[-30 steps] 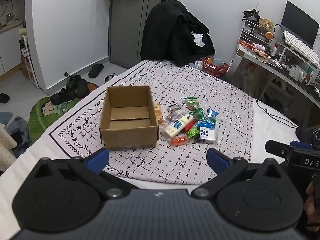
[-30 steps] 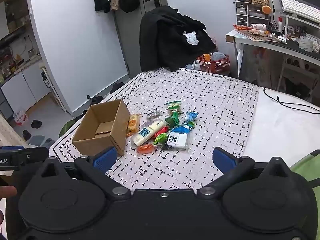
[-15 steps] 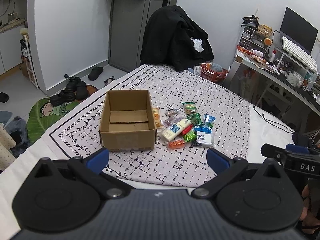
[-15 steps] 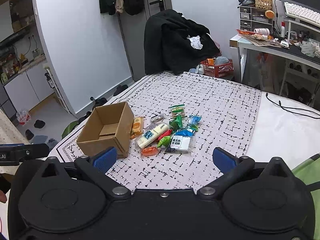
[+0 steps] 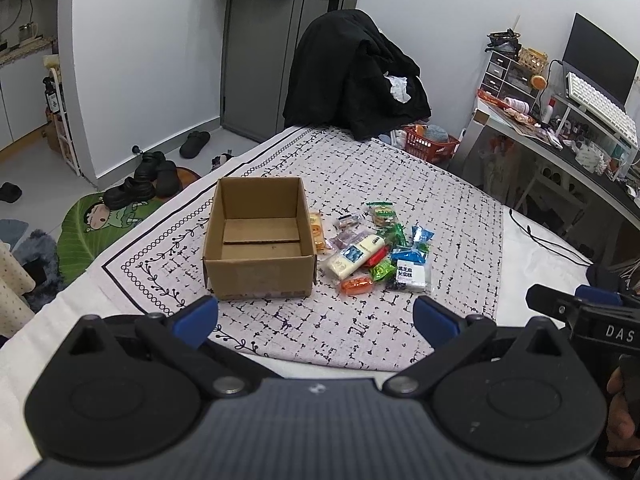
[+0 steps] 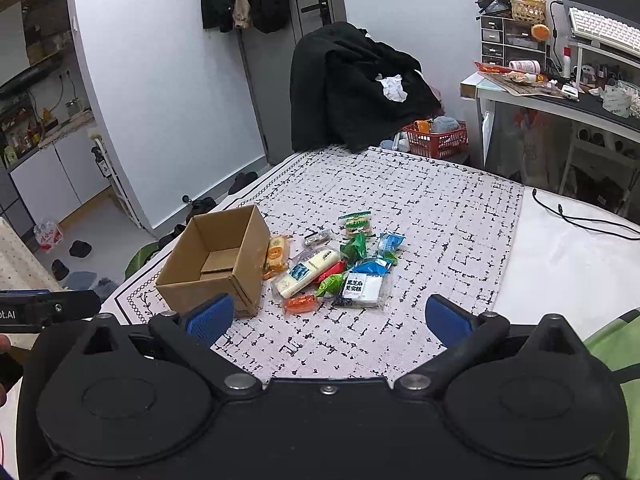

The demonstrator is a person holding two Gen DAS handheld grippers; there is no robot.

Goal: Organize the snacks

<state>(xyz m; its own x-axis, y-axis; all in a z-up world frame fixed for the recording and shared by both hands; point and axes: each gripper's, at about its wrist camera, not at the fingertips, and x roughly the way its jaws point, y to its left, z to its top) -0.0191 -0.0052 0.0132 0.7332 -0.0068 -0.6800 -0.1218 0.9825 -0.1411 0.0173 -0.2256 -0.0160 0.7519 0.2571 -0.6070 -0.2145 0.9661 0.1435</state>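
Cream bar packet (image 6: 307, 272) lying diagonally (toward box (image 6: 218, 256), seemingly), both grippers spread

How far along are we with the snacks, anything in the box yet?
Nothing is done yet: the cardboard box is empty. Nothing is in hand either; the left gripper and right gripper are both open, short of the table. All the snacks lie in a pile beside the box on the patterned cloth, so every packet remains to be moved.

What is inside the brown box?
The cardboard box looks empty: only its bare floor with a folded flap shows. Its near wall hides the floor strip right behind it. The snacks all lie outside, beside the box, on the patterned cloth.
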